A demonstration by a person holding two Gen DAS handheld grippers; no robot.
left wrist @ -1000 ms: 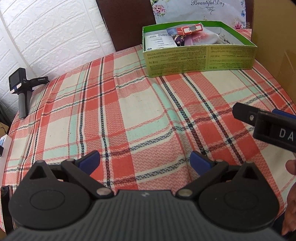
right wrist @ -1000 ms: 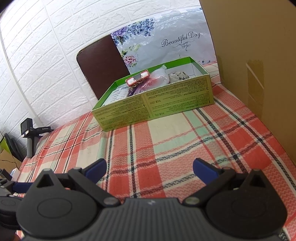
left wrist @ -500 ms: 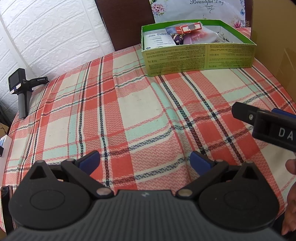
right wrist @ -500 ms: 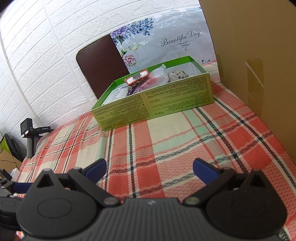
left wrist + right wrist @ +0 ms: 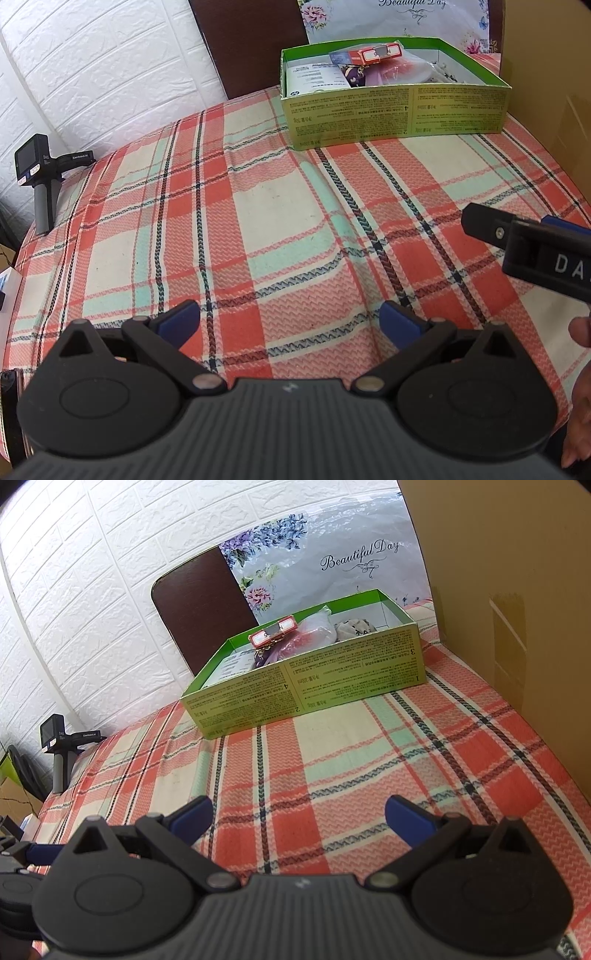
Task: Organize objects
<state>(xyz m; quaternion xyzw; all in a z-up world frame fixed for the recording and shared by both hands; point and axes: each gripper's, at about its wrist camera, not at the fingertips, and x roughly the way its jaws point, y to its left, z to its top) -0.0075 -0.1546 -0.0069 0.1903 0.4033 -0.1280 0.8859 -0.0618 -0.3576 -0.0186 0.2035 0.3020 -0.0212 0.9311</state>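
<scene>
Left gripper (image 5: 289,319) jaws wide apart, empty, right gripper (image 5: 298,815) likewise, green box (image 5: 303,692) well ahead on plaid worktop (image 5: 280,229).

The right tongs (image 5: 298,815) hung wide apart and empty over the plaid-covered desk (image 5: 369,760). A green box (image 5: 306,690) sat near the far edge, holding a red case (image 5: 272,633), a plastic bag (image 5: 314,635) and a spotted cloth (image 5: 354,628).
</scene>
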